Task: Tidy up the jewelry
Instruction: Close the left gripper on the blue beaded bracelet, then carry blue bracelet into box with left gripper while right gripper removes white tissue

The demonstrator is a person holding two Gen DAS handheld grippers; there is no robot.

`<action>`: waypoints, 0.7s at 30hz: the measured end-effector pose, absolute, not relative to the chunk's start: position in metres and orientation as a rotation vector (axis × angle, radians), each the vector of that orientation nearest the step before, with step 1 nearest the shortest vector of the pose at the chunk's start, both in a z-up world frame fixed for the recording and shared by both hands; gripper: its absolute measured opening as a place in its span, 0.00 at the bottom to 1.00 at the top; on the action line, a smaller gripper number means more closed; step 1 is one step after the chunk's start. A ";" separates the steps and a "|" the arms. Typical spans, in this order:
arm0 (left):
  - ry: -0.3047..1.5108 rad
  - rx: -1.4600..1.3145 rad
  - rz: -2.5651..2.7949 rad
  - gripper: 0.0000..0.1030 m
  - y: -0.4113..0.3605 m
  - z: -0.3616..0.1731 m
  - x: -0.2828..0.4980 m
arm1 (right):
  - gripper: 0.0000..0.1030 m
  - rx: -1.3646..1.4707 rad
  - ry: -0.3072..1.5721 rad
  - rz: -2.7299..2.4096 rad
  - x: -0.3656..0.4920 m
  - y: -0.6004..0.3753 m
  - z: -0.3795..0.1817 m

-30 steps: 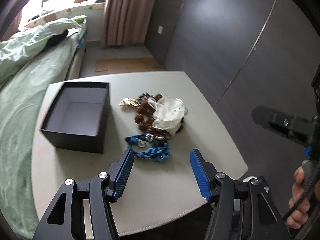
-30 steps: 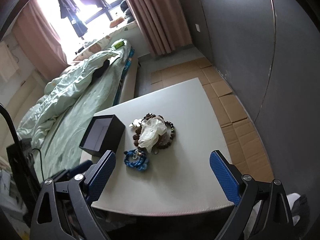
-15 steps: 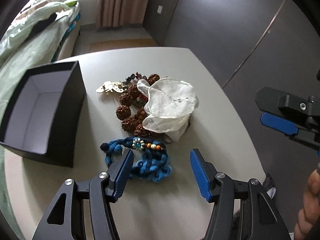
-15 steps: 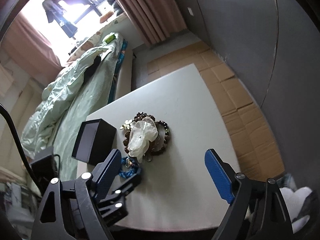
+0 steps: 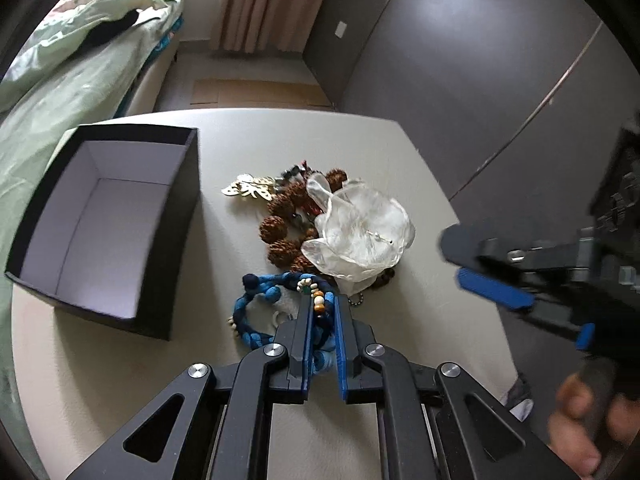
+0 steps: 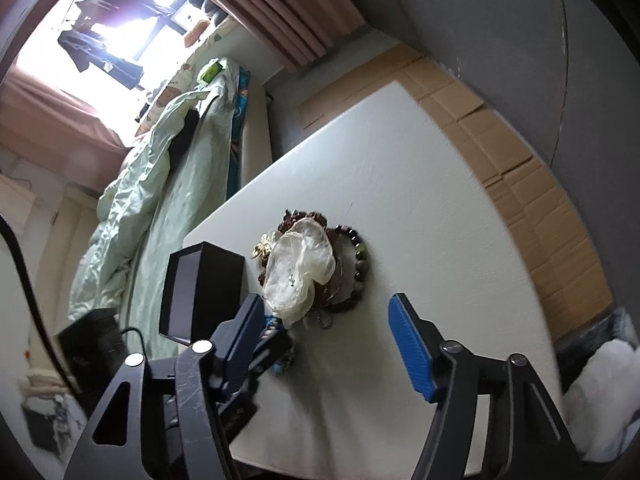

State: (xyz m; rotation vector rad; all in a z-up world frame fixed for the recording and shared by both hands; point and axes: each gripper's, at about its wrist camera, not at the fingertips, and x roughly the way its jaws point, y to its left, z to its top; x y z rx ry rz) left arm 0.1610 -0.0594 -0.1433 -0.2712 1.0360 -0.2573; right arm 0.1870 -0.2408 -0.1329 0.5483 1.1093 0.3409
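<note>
A blue braided cord bracelet (image 5: 256, 308) with small beads lies on the white table (image 5: 400, 304). My left gripper (image 5: 322, 304) is shut on its right side. Behind it lies a pile: brown seed beads (image 5: 280, 224), a gold leaf piece (image 5: 250, 188) and a sheer white pouch (image 5: 360, 232), also in the right wrist view (image 6: 300, 268). An open black box (image 5: 108, 224) stands to the left, empty. My right gripper (image 6: 324, 320) is open, above the table's near side, close to the pile.
A bed with a green quilt (image 5: 72, 68) runs along the table's left side. Dark wall panels (image 5: 460, 60) stand at the right. Cardboard sheets (image 6: 520, 168) cover the floor beyond the table. A dark bead bracelet (image 6: 358, 260) lies on the pile's right.
My left gripper moved forward and closed on the blue bracelet. My right gripper came lower and closer to the pile, still open.
</note>
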 end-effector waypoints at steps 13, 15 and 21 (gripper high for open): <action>0.929 -0.341 -0.256 0.10 -0.026 -0.103 0.149 | 0.35 0.647 1.157 0.375 0.209 -0.208 -0.164; 0.902 -0.356 -0.259 0.10 -0.020 -0.093 0.150 | 0.06 0.672 1.149 0.389 0.210 -0.208 -0.166; 0.810 -0.405 -0.250 0.10 0.005 -0.065 0.137 | 0.03 0.677 1.035 0.456 0.204 -0.199 -0.138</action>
